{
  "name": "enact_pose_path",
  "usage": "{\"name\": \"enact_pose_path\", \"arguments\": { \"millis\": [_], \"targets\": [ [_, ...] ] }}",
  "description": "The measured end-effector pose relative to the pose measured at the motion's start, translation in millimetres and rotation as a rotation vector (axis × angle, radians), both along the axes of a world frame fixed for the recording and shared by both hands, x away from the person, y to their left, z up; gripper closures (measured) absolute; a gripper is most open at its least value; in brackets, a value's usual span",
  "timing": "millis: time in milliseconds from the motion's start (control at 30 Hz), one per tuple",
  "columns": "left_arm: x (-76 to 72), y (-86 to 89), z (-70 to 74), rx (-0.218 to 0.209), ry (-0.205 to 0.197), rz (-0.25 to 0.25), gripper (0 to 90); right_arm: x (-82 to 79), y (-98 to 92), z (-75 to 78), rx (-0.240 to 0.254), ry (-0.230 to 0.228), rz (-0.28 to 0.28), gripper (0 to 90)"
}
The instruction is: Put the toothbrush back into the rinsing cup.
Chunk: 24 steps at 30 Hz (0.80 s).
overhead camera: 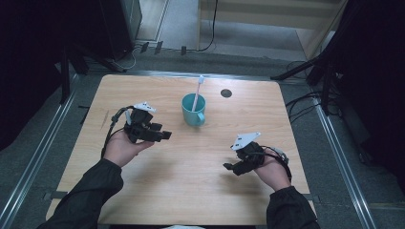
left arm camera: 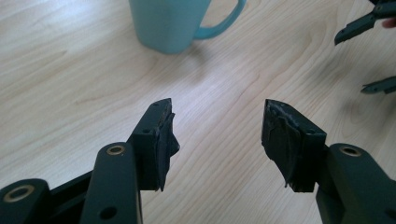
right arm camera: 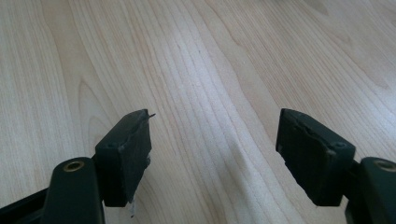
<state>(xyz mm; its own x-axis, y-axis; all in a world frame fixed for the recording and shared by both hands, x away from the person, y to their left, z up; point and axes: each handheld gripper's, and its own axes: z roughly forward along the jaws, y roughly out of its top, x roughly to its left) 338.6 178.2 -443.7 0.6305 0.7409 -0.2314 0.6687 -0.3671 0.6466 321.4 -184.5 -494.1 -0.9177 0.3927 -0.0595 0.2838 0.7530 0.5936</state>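
1. High view: a teal cup [overhead camera: 193,109] stands upright on the wooden table [overhead camera: 157,191], toward the far middle. A toothbrush [overhead camera: 197,94] stands inside it, its long axis steep and leaning a little to the right and away, with the white head on top. The handle of the cup points toward the near right. The left gripper [overhead camera: 162,135] is just beside the cup on its left, and the right gripper [overhead camera: 230,166] is farther off, at the near right. Both hold nothing.

2. Left gripper view: the left gripper [left arm camera: 217,123] has its jaws wide apart with bare table between them. The cup [left arm camera: 170,23] is ahead, not touched. I judge the step is the approach to the cup; the next move needs a reach forward and careful aim.

3. Right gripper view: the right gripper [right arm camera: 215,128] is also spread wide over plain wood.
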Motion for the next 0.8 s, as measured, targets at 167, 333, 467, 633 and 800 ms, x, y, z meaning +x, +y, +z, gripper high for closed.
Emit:
{"name": "enact_pose_path", "arguments": {
  "millis": [167, 333, 467, 633, 800],
  "targets": [
    [-3.1, 7.1, -7.0, 0.003, 0.004, 0.018, 43.6, -0.5, 1.1, 0.0, -0.003, 0.003, 0.005, 26.4],
    [-9.5, 14.1, -12.4, 0.017, 0.003, 0.020, 43.6, -0.5, 1.9, 0.4, -0.003, 0.001, 0.012, 26.4],
    [-14.6, 20.9, -14.8, 0.008, -0.003, 0.038, 43.5, -0.5, 2.8, 0.9, -0.005, 0.001, 0.015, 26.4],
    [-20.0, 30.9, -19.1, 0.021, -0.005, 0.068, 43.6, 0.0, 4.5, 0.6, -0.005, 0.002, 0.024, 26.4],
    [-23.3, 43.8, -23.6, 0.024, 0.004, 0.098, 43.6, 1.2, 6.6, 1.0, -0.006, -0.002, 0.031, 26.4]
  ]
}}
